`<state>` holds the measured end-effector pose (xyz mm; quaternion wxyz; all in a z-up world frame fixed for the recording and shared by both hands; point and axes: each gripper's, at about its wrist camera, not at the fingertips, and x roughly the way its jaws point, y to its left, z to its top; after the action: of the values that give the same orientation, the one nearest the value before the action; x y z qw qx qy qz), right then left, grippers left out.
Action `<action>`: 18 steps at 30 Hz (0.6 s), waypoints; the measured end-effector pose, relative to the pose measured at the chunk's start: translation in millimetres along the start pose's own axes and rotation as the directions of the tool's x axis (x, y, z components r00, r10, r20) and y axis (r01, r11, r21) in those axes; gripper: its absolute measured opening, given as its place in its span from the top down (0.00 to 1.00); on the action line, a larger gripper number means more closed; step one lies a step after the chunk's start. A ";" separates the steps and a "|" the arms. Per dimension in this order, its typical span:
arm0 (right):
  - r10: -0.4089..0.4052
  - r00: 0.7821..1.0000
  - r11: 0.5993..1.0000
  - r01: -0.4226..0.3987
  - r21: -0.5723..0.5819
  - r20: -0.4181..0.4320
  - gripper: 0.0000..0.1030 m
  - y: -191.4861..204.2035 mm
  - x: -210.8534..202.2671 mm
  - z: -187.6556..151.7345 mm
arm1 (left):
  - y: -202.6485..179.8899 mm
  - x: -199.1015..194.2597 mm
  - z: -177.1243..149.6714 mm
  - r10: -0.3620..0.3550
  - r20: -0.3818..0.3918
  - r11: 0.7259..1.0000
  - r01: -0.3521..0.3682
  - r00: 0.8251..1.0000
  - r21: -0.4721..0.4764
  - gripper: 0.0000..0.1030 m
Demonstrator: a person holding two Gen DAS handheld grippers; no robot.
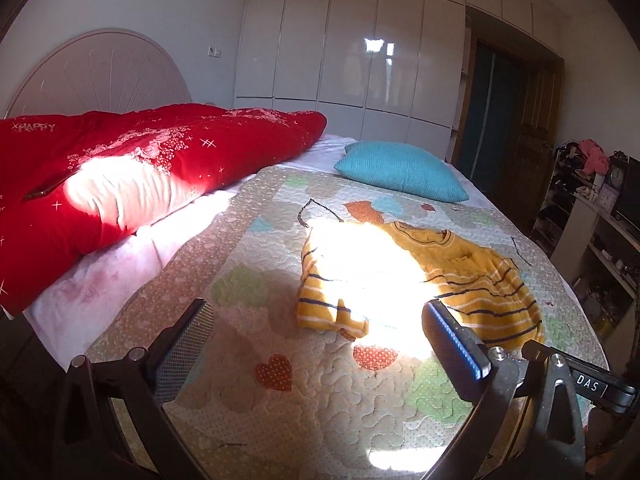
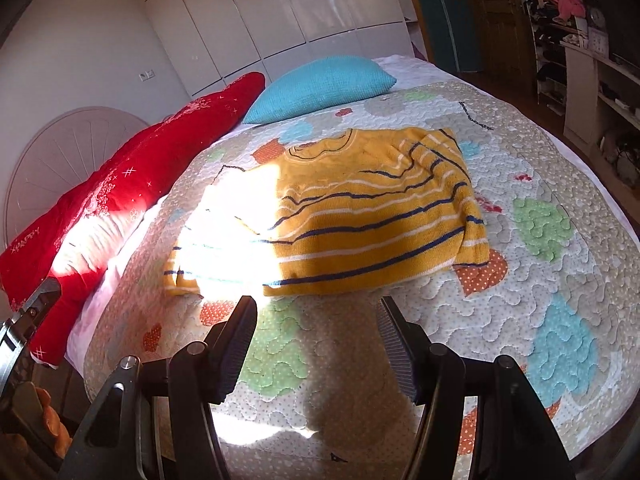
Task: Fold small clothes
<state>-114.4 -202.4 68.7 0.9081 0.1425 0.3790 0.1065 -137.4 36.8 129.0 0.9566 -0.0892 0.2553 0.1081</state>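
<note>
"HAPPY" in pale letters on red quilt (image 1: 132, 168), near its headboard end, crosses either side of word. Same word on red quilt in right wrist view (image 2: 120, 196), seen slanted, at low left end. "DAS" in white capitals on small black tag on right gripper (image 1: 596, 384), at right edge of left wrist view. Clock faces on shelf too small to read.

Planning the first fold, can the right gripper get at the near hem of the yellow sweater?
Probably yes: the right gripper is open just short of the yellow sweater, with only bare quilt between.
</note>
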 end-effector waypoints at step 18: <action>-0.024 0.999 1.000 0.024 -0.006 -0.035 0.34 -2.2 9.0 -4.7 | -7.0 26.1 -16.3 -0.033 -0.162 0.999 0.034 0.986 0.003 0.00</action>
<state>-111.4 -200.9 58.9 0.9030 0.1334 0.3963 0.0992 -121.2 30.6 102.7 0.9347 -0.0993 0.3307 0.0837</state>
